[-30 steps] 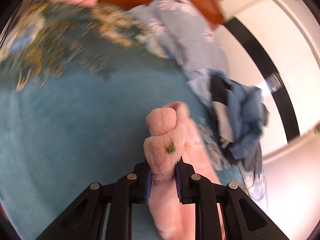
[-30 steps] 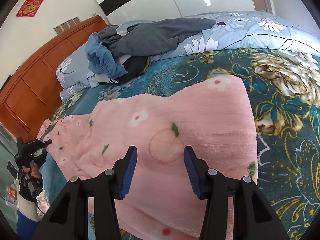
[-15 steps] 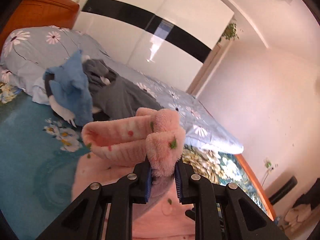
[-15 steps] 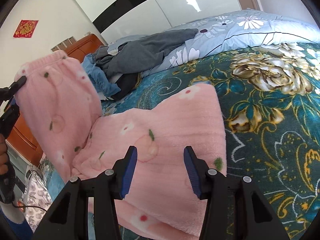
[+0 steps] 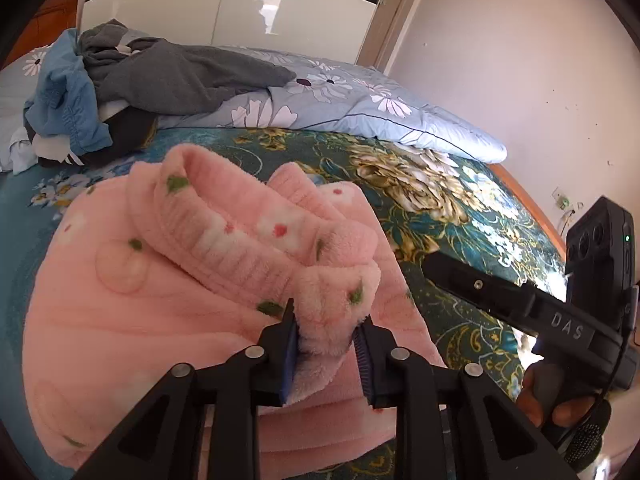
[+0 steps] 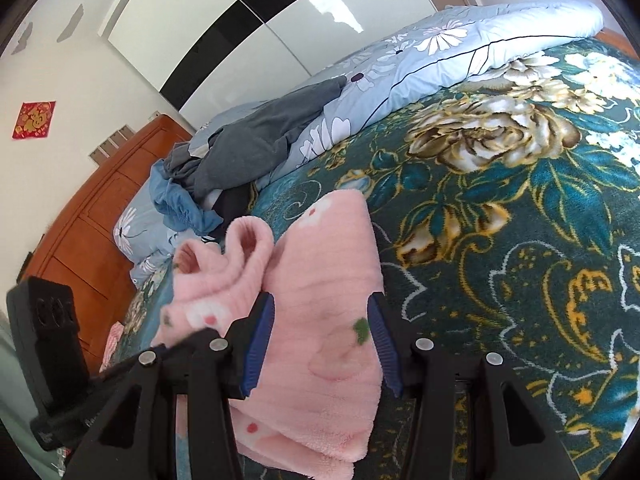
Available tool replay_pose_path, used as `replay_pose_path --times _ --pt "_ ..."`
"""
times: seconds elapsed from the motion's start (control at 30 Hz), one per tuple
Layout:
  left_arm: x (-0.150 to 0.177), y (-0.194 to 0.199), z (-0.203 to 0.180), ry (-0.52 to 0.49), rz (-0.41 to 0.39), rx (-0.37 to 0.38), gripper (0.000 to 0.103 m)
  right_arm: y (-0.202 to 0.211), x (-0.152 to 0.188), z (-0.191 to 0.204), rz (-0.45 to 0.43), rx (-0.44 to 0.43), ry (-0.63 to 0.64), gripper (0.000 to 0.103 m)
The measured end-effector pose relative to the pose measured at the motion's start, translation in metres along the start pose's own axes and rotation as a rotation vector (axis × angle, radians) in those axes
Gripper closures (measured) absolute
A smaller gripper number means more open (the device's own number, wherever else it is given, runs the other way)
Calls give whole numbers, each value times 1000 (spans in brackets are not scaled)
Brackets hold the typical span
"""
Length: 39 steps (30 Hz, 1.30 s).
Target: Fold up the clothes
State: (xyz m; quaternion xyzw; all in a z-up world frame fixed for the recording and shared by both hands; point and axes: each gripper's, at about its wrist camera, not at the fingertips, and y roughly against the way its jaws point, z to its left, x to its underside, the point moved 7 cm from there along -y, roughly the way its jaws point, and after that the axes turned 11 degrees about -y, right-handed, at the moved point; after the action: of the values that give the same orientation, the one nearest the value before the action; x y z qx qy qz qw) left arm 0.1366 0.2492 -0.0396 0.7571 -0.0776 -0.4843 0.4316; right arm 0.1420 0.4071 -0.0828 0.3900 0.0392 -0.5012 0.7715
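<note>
Between the blue pads of the left gripper (image 5: 326, 330) sits a bunched fold of the pink fleece garment (image 5: 132, 304), pinched tight, its ribbed waistband (image 5: 224, 236) doubled over onto the flat lower layer. That lower layer lies spread on the teal floral blanket (image 5: 452, 216), reaching toward the near edge of the bed. Off to the right, the right gripper (image 6: 320, 344) hangs with its jaws wide apart above the garment's right-hand part, gripping nothing; the garment's straight right edge (image 6: 376, 264) runs just inside its right finger. Beyond that edge the blanket stretches bare toward the foot of the bed. Along the far edge of the bed lies a rolled light-blue quilt (image 6: 460, 52) with white daisies. Near the headboard (image 6: 84, 216) corner a heap of grey and blue clothes (image 5: 120, 80) rests on the quilt, well apart from the pink garment.
</note>
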Motion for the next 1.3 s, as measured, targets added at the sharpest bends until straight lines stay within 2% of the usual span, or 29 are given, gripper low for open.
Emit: replay_pose_path --times 0.03,0.07,0.13,0.2,0.3,0.33,0.4,0.47,0.53,0.67,0.73,0.83,0.9,0.93,1.0,1.03,1.1,1.2,1.3 --pt "1 3 -2 9 -2 30 62 0 0 3 7 -21 -6 53" --pt "2 7 -3 17 -5 60 48 0 1 6 15 -43 -10 53" --pt "3 16 -6 35 -21 121 38 -1 3 15 26 -73 -7 53" --pt "2 31 -4 36 -50 127 37 -2 5 23 28 -87 8 53" --pt "3 58 17 59 -112 78 35 -1 7 40 39 -109 58 53" --pt "5 66 32 89 -129 33 33 -1 8 46 43 -118 78 53" --pt "11 80 72 162 -147 -120 33 -4 8 64 55 -131 150 49" --pt "24 85 109 232 -118 -241 32 -12 9 84 72 -127 233 43" --pt "38 91 145 302 -89 -358 32 -24 13 103 100 -116 312 43" --pt "65 80 168 394 -61 -334 32 -57 30 135 164 -83 459 43" --pt "73 71 166 398 -50 -316 32 -75 37 141 191 -28 523 43" --pt "80 67 162 397 -56 -299 32 -98 39 138 210 70 551 43" --pt "81 68 162 403 -71 -286 32 -105 39 135 230 76 538 43" --pt "82 69 163 408 -76 -279 32 -106 41 134 243 68 533 45" --pt "82 72 164 419 -89 -270 32 -105 44 134 255 63 541 71" --pt "81 74 165 422 -97 -265 32 -103 44 134 255 67 547 96" --pt "79 79 164 422 -114 -257 32 -92 36 136 212 73 544 96" --pt "79 84 165 429 -129 -245 32 -58 5 130 71 107 487 97" --pt "81 83 167 451 -120 -231 32 -49 -14 103 66 135 388 97"
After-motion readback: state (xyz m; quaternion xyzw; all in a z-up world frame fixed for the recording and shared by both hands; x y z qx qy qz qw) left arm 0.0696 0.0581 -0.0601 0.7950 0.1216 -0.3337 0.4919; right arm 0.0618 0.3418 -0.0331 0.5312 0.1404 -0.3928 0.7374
